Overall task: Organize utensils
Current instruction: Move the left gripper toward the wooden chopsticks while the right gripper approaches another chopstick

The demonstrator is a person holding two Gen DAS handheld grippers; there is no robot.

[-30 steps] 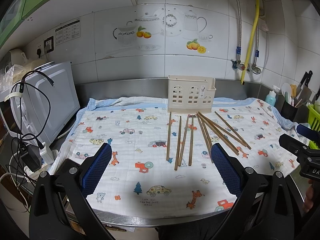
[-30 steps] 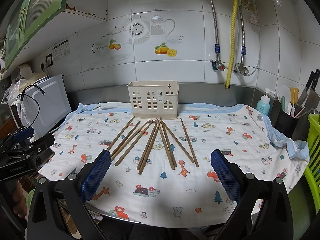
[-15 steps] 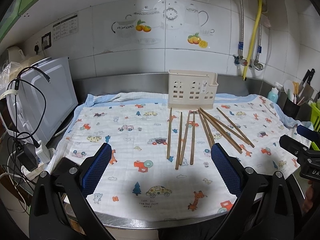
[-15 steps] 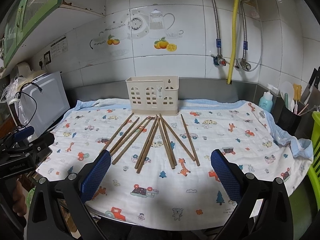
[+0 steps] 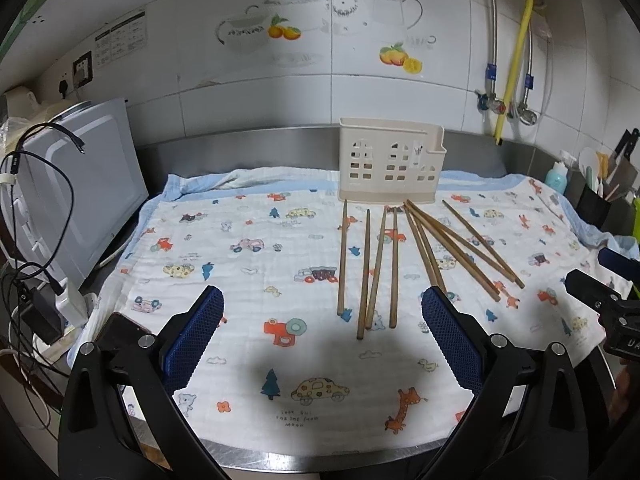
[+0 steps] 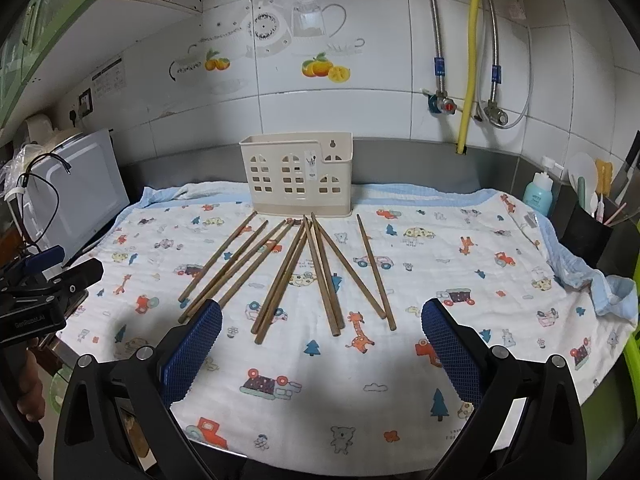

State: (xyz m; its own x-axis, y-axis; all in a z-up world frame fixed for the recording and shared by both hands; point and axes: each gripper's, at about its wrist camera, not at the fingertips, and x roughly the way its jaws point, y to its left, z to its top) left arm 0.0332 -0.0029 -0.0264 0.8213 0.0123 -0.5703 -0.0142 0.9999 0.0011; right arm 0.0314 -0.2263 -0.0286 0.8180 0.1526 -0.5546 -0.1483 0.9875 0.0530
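Note:
Several brown wooden chopsticks (image 5: pixel 394 266) lie spread on a cartoon-print cloth (image 5: pixel 248 264), fanned out in front of a cream plastic utensil holder (image 5: pixel 390 166) at the back. They also show in the right wrist view (image 6: pixel 300 268), with the holder (image 6: pixel 298 174) behind them. My left gripper (image 5: pixel 322 320) is open and empty, above the cloth's front, short of the chopsticks' near ends. My right gripper (image 6: pixel 320 334) is open and empty, just in front of the chopsticks' near ends.
A white microwave (image 5: pixel 76 184) with cables stands at the left. A black pot of utensils (image 6: pixel 588 228) and a blue bottle (image 6: pixel 538 194) stand at the right. Pipes and a yellow hose (image 6: pixel 470 56) run down the tiled wall. The counter's front edge (image 5: pixel 320 456) is close below.
Both grippers have moved forward a little toward the chopsticks and holder, which appear larger. Nothing on the cloth has moved. Both jaws stay open.

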